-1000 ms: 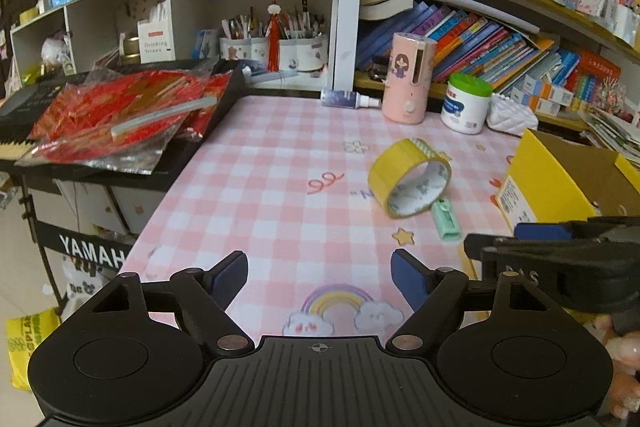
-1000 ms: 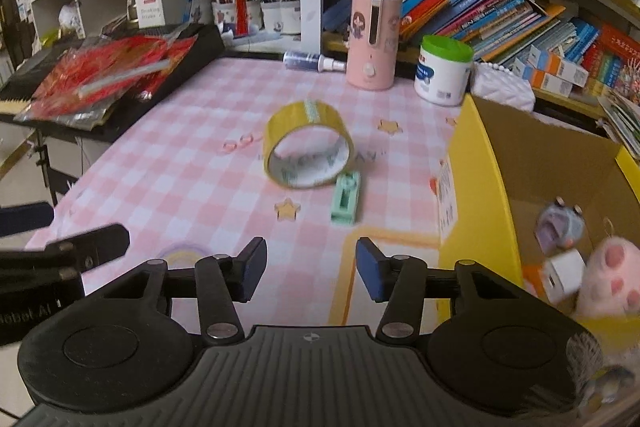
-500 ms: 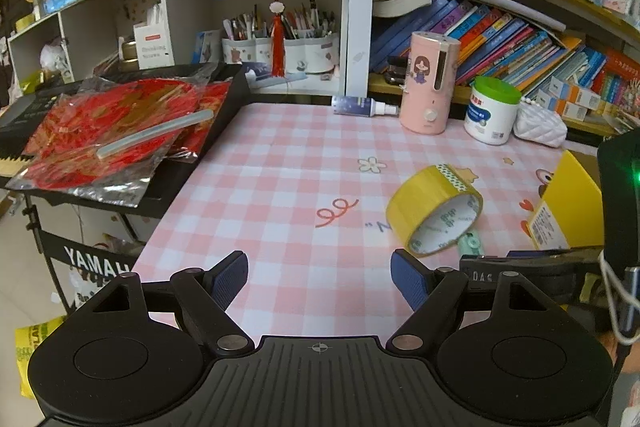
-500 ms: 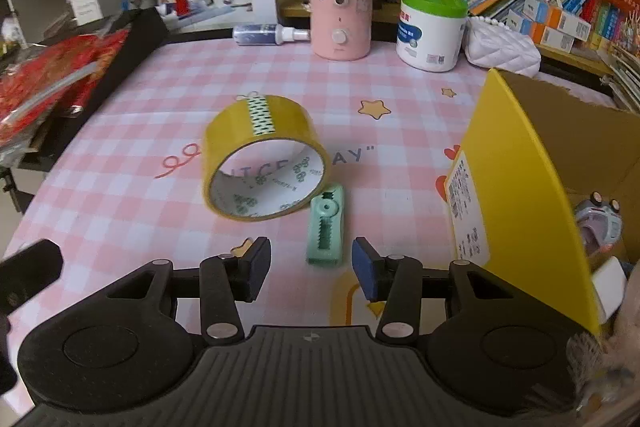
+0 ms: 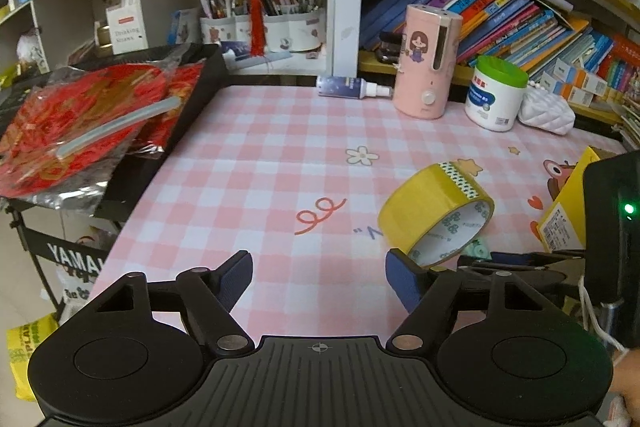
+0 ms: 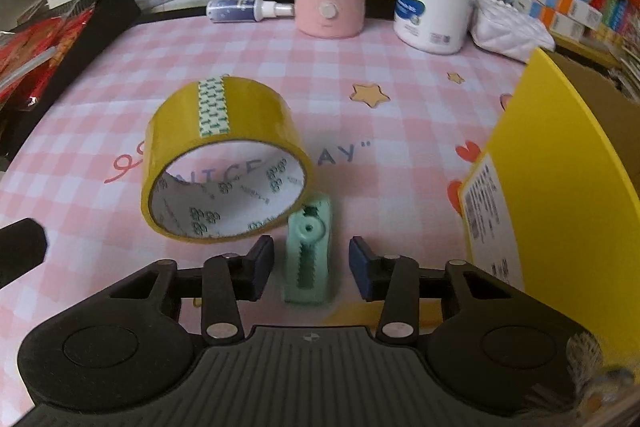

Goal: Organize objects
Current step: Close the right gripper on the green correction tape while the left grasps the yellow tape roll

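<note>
between right hand-held gripper fingers: green clip, apparently untouched.

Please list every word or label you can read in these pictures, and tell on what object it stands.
"YAMA", cut off: black keyboard stand.
"Drinking Straws": white box on the shelf.
"AY”" and partly hidden "NICE": pink checked table mat.
"PLA", cut off: yellow bag.
Too small or blurred: book spines, white jar label, yellow box sticker, tape roll core print.
</note>
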A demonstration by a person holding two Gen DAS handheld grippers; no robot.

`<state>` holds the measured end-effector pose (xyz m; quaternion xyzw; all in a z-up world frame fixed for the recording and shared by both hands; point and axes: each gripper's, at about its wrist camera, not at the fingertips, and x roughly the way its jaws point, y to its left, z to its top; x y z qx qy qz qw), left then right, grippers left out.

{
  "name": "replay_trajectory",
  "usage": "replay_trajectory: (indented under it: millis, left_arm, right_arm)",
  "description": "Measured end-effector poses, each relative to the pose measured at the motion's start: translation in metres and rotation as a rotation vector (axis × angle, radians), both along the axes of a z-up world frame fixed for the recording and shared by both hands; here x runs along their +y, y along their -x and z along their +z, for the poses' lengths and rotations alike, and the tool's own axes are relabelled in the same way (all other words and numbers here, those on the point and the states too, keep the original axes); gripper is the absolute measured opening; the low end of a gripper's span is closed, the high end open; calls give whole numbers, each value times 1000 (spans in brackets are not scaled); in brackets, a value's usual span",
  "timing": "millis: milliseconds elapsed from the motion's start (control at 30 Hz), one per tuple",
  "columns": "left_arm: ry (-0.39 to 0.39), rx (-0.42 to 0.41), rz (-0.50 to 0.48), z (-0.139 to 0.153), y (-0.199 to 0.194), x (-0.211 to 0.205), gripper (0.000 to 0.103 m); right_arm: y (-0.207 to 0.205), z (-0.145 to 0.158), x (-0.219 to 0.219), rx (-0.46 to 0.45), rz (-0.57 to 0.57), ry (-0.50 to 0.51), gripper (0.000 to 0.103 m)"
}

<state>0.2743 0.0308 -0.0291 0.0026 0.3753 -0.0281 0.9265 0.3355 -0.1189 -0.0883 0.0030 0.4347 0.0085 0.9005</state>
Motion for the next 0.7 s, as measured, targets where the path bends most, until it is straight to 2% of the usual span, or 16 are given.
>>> replay_trajectory:
  millis: [100,200,467,567,700]
  left_arm:
    - [14,2,-18,-2,-7,-4,73]
    - [19,19,-43,-7,-15,-10,73]
    - [19,63,-123,-26,-34,-39,59]
    - [10,65,-141,-33,-41,-50,55]
    - [-9,67,-140,-43,-53,-61,44]
  right_arm:
    - [5,3,-6,7,-7,-16,23]
    - [19,17,-12,-36,-17,-27,23]
    - [36,57,-23,-224,3,-37,23]
    - [37,63,-27,-254,9,-32,23]
    - [37,64,-31,-250,21,-38,23]
